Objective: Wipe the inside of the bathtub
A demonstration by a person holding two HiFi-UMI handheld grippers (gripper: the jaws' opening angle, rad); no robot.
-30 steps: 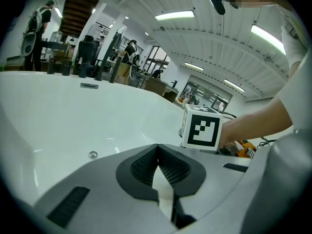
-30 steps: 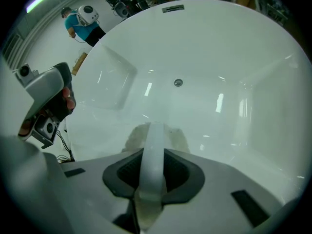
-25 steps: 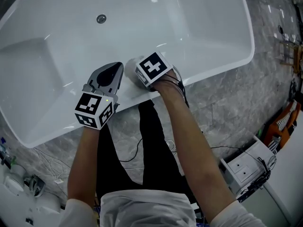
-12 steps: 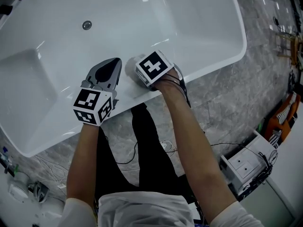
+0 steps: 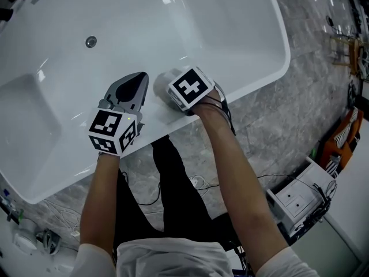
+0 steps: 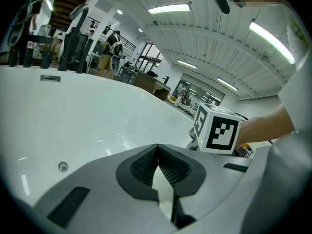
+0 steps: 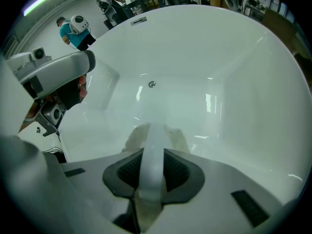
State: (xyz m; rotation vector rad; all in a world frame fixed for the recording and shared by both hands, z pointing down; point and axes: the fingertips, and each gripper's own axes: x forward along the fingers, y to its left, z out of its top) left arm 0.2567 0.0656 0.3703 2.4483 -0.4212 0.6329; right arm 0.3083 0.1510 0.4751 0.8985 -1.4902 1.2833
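Observation:
The white bathtub [image 5: 202,27] fills the upper part of the head view, its round drain [image 5: 91,41] at the far left. My right gripper [image 5: 173,94] reaches over the near rim, shut on a white cleaning cloth [image 5: 161,82] that lies against the tub wall. In the right gripper view the cloth [image 7: 155,133] runs as a white strip between the jaws, with the drain [image 7: 152,84] beyond. My left gripper [image 5: 140,78] hovers just left of it over the same rim, jaws closed with tips touching [image 6: 157,147] and nothing in them. The right marker cube [image 6: 217,129] shows beside it.
Grey marble floor surrounds the tub. A white drawer unit [image 5: 294,203] and an orange object [image 5: 340,146] stand at the right. Loose cables [image 5: 57,215] lie at the lower left. Dark bottles and fittings [image 6: 44,57] line the tub's far edge. My black-trousered legs [image 5: 173,189] stand against the rim.
The tub and its drain have slid left and down in the head view. Both grippers stay side by side at the near rim, now farther from the drain.

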